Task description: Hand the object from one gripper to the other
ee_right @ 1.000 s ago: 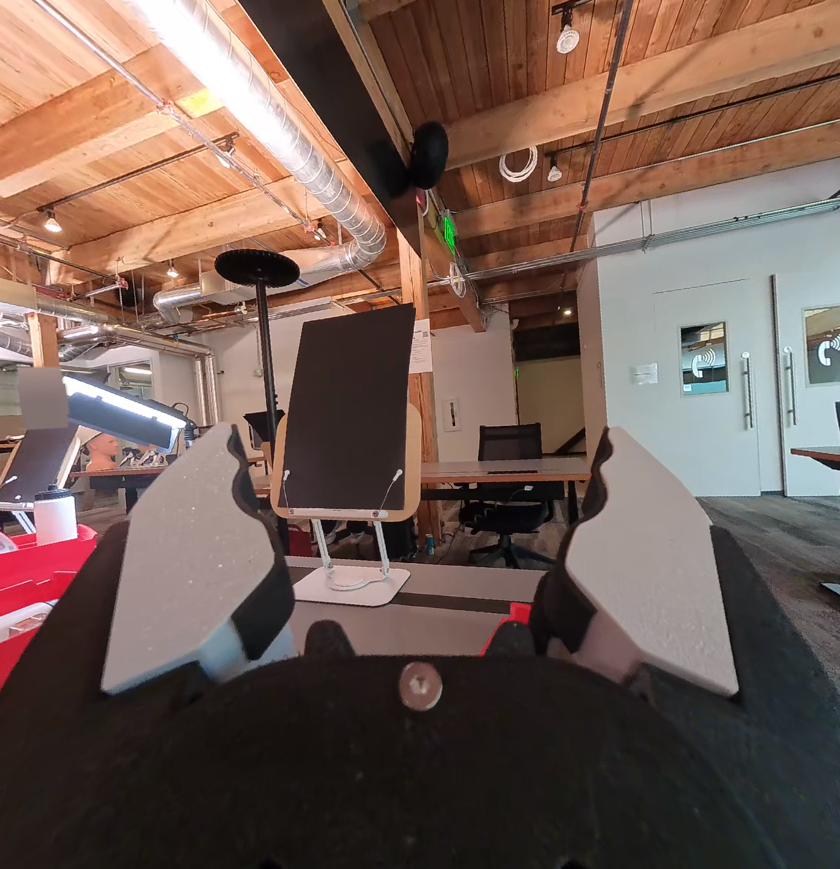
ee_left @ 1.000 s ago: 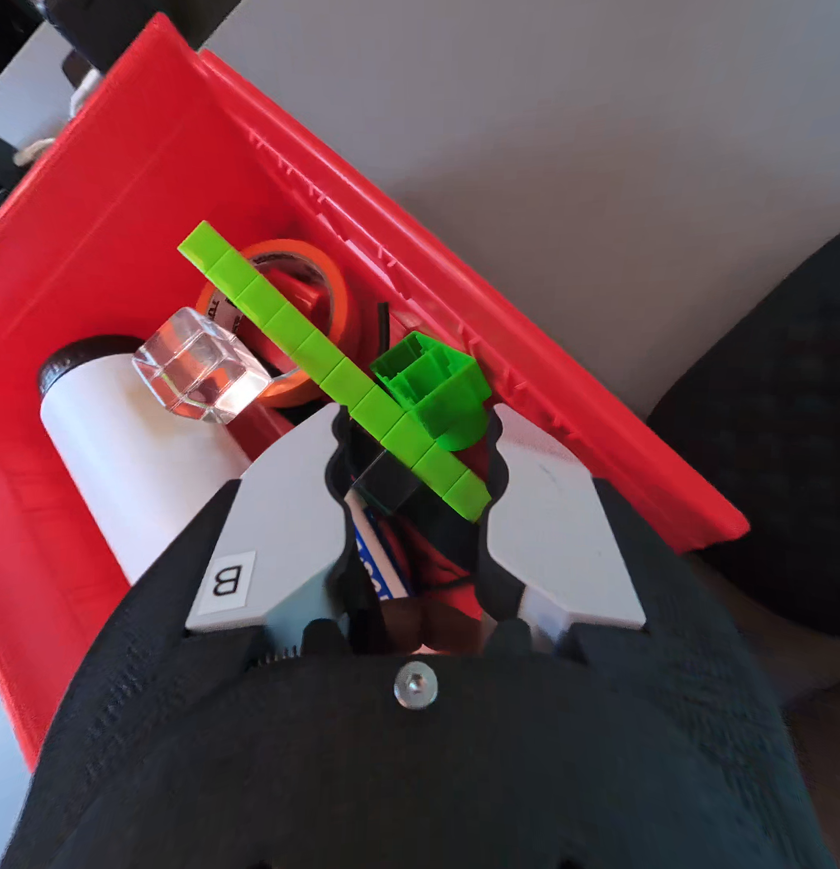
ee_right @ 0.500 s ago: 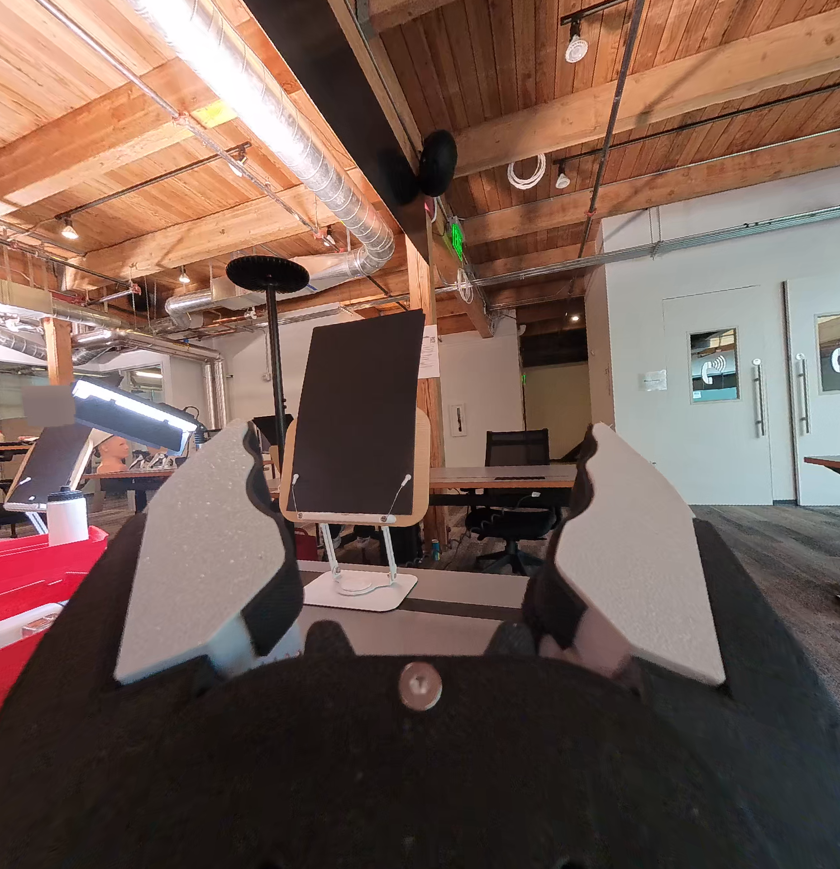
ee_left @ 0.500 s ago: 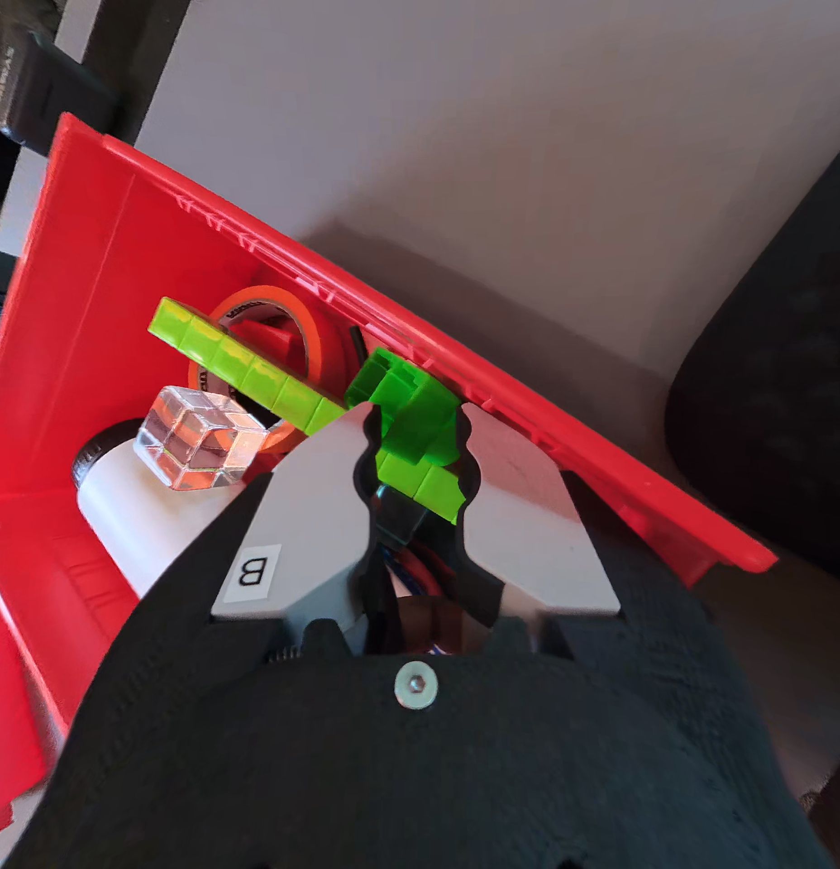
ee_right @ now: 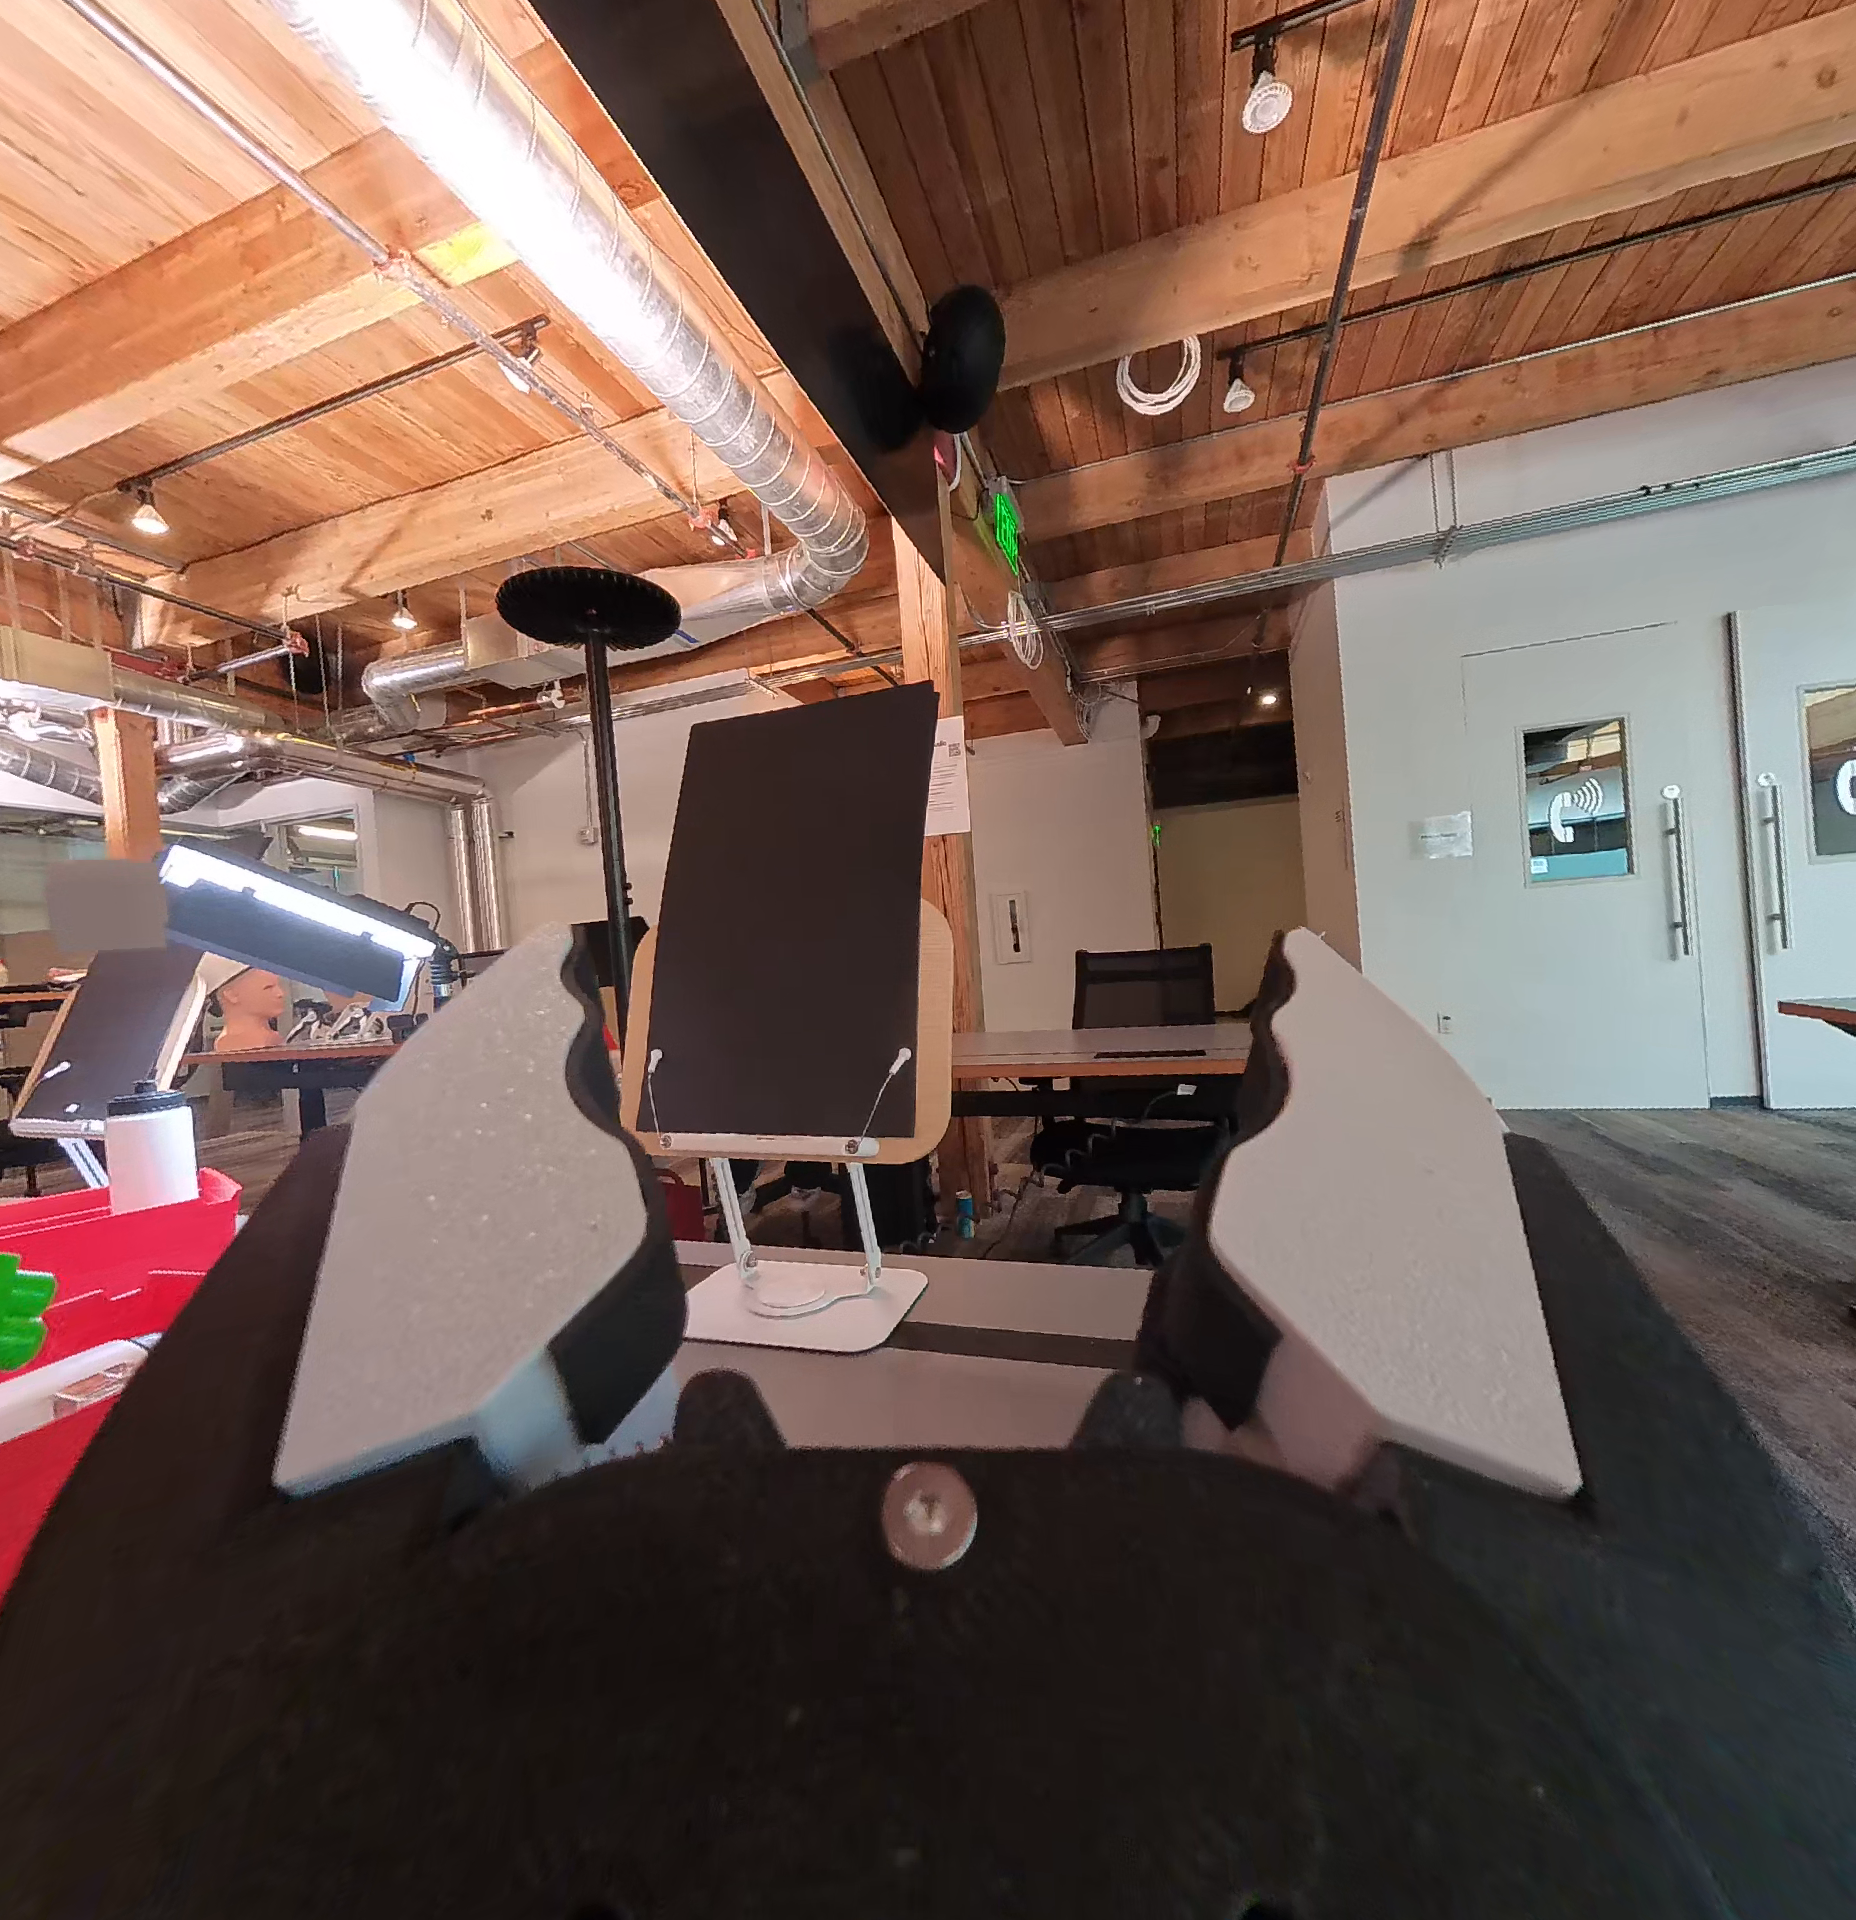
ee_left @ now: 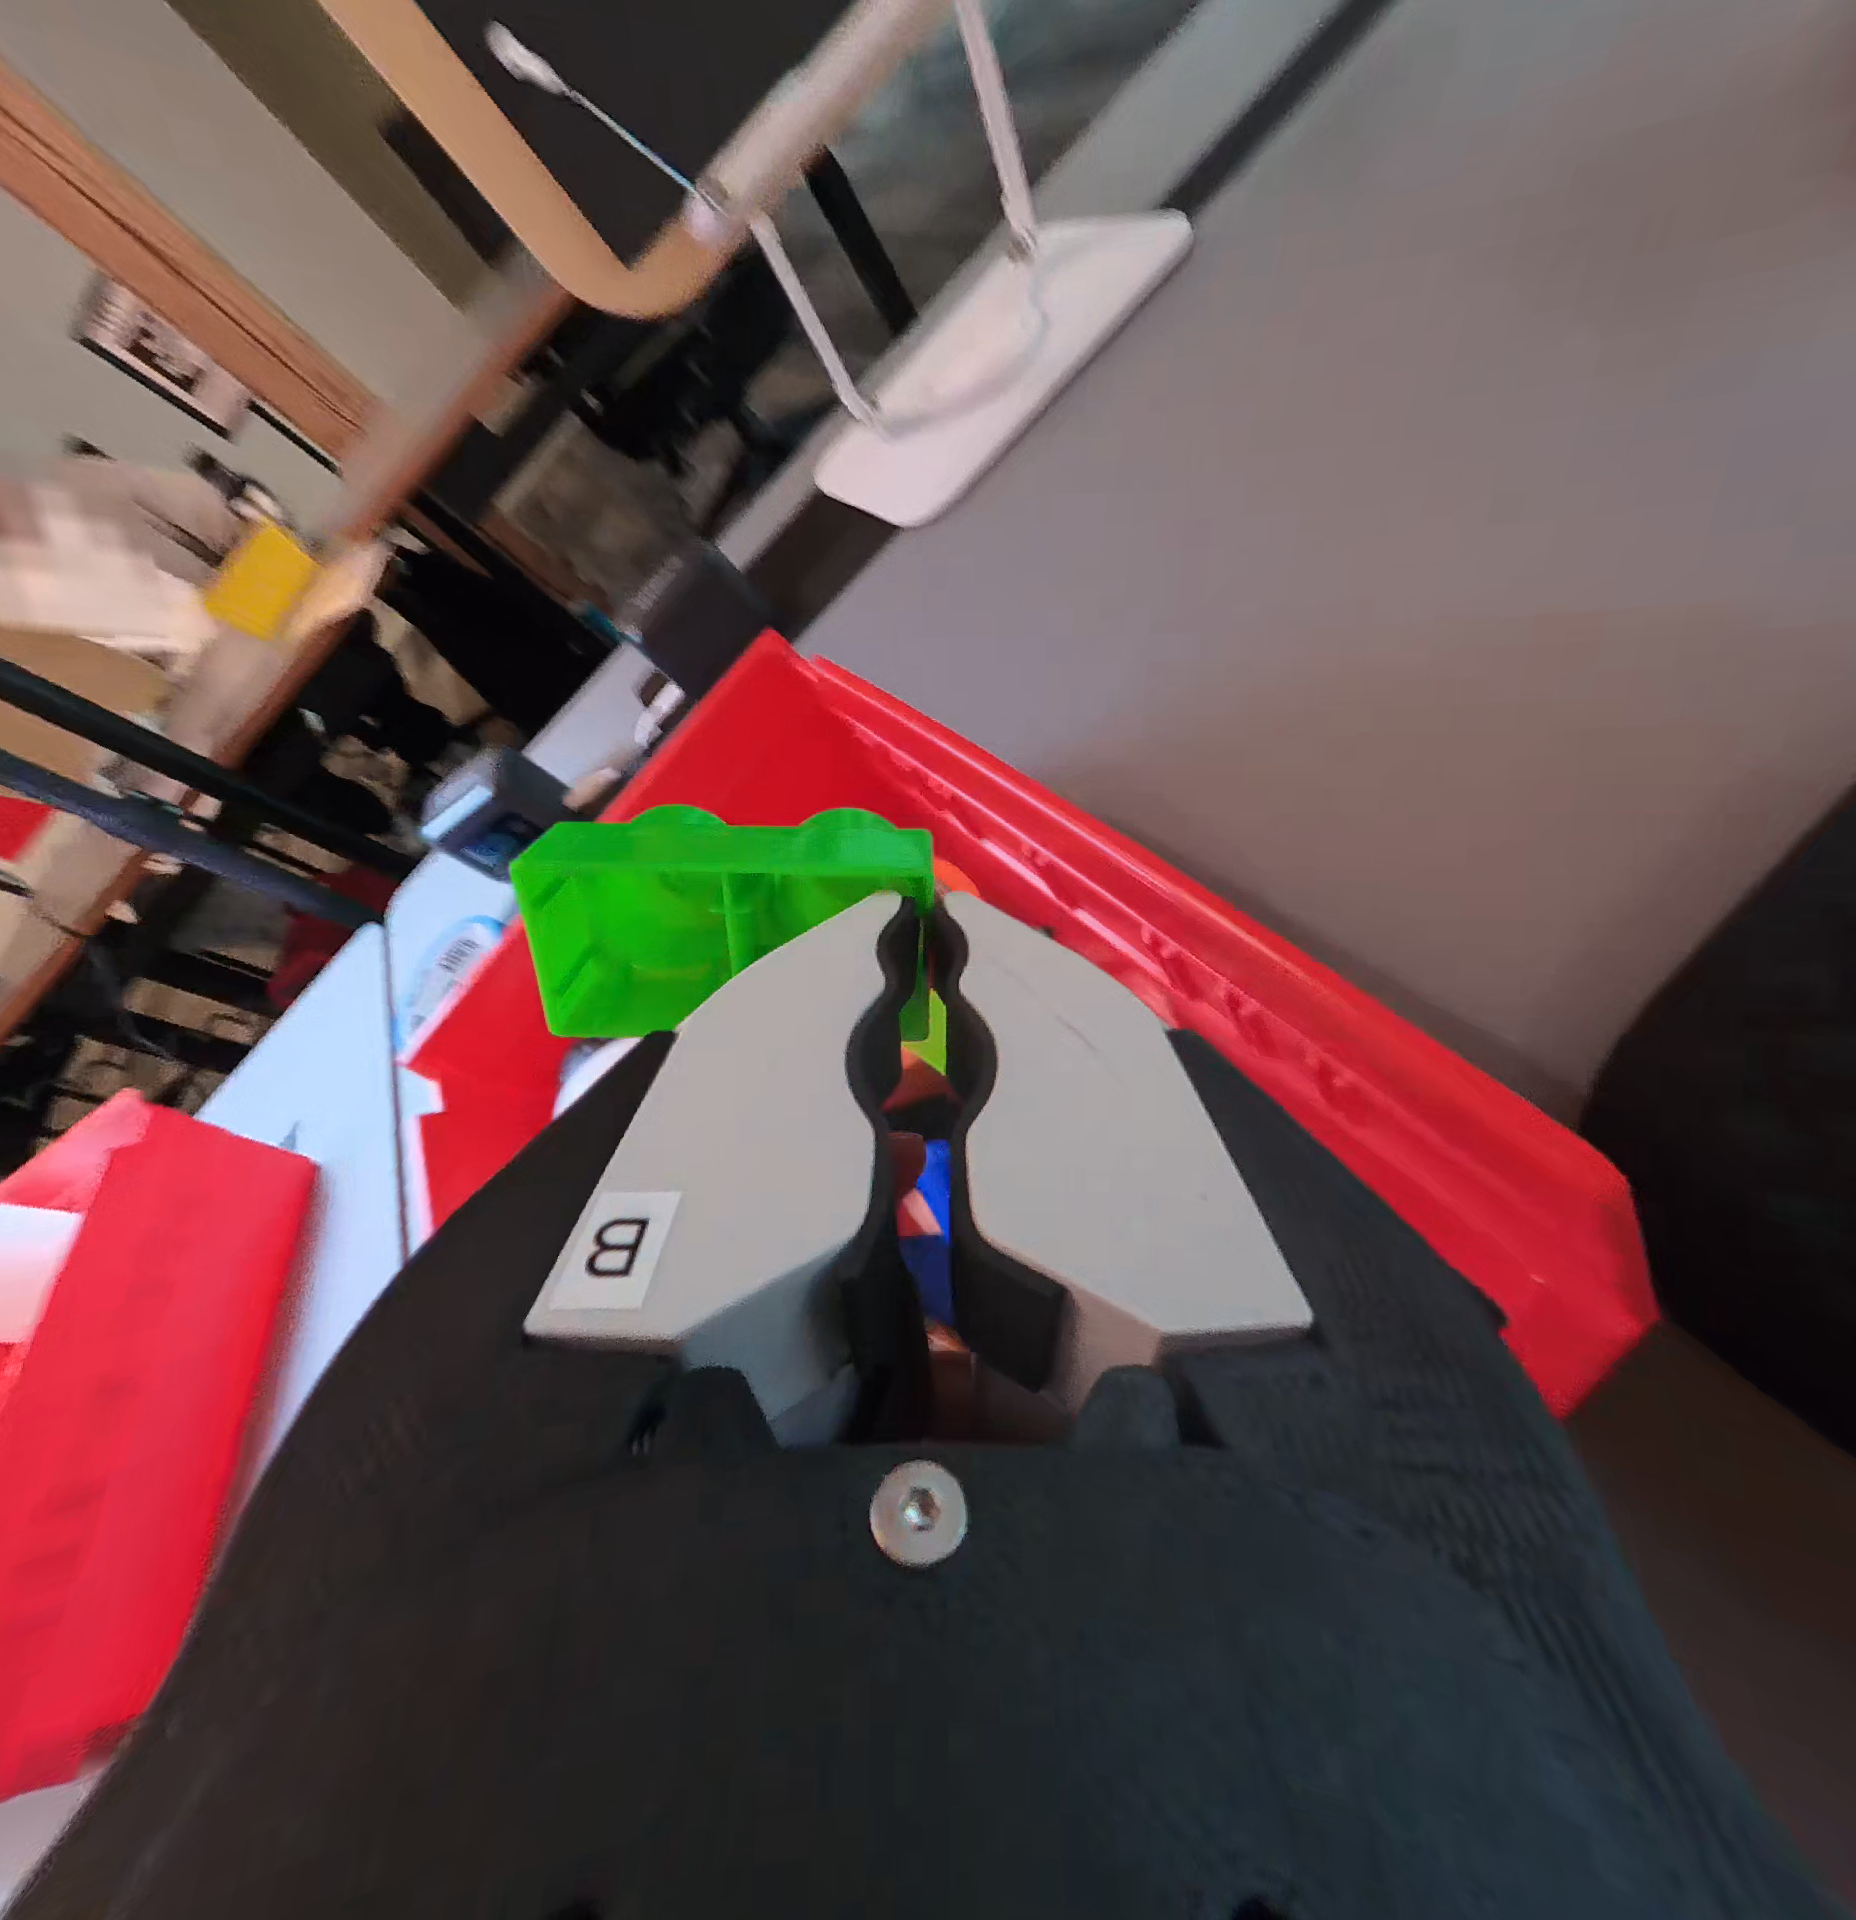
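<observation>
My left gripper (ee_left: 922, 920) is shut on the thin wall of a bright green toy brick (ee_left: 675, 925). It holds the brick up above a red bin (ee_left: 1267, 1049), and the brick sticks out to the left of the fingertips. The same green brick (ee_right: 4, 1309) shows at the far left edge of the right wrist view, above the red bins. My right gripper (ee_right: 929, 966) is wide open and empty, held level and pointing across the grey table (ee_right: 965, 1382) at a black board on a stand (ee_right: 799, 935).
A second red bin (ee_left: 124, 1371) lies left of the first. A white stand base (ee_left: 1007, 343) sits on the grey table behind it. A white bottle (ee_right: 150, 1143) stands in the red bins (ee_right: 93, 1257) at the left. A black chair (ee_left: 1755, 1049) is at the right.
My left gripper closed on the green brick in the bin and lifted it out, tilting up toward the room. My right gripper stayed open and barely moved.
</observation>
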A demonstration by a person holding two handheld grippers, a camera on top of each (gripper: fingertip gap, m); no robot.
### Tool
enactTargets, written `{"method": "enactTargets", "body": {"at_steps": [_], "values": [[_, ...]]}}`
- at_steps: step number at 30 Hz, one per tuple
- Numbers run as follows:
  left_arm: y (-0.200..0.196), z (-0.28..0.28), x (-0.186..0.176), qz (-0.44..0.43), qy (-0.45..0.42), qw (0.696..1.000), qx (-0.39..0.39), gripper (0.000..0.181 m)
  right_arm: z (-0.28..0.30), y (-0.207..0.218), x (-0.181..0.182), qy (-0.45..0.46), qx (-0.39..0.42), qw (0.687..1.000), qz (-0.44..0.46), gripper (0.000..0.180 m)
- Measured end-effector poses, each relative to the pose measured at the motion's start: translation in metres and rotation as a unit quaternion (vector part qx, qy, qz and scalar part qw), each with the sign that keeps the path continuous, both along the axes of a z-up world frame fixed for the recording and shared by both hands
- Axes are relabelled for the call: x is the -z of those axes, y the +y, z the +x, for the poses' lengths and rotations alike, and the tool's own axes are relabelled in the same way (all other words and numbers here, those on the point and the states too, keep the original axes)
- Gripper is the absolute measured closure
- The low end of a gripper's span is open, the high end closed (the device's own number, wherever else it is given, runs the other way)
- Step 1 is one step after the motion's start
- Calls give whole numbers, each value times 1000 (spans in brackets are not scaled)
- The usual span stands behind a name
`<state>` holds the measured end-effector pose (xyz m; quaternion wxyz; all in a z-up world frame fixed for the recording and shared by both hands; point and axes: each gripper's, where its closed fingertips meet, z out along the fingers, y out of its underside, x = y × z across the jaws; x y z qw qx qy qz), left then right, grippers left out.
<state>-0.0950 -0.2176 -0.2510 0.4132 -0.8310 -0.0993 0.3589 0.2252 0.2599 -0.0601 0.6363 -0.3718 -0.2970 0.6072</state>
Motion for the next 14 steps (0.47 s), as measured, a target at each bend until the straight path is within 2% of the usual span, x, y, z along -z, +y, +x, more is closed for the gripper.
{"method": "enactTargets", "body": {"at_steps": [1,4,7,10,14], "values": [[-1,-1,-11,20,25,999,-2,178,0,-1,-1,2,0,1000,0,62],[5,7,-56,124,89,988,12,178,1,-7,-3,4,-3,1000,6,64],[21,37,-119,280,139,947,76,178,-2,-19,-5,5,-18,1000,15,68],[42,89,-172,449,88,862,217,178,-9,-37,-4,-5,-39,999,35,69],[64,158,-209,568,-96,693,434,178,-21,-69,1,-24,-69,993,91,66]]}}
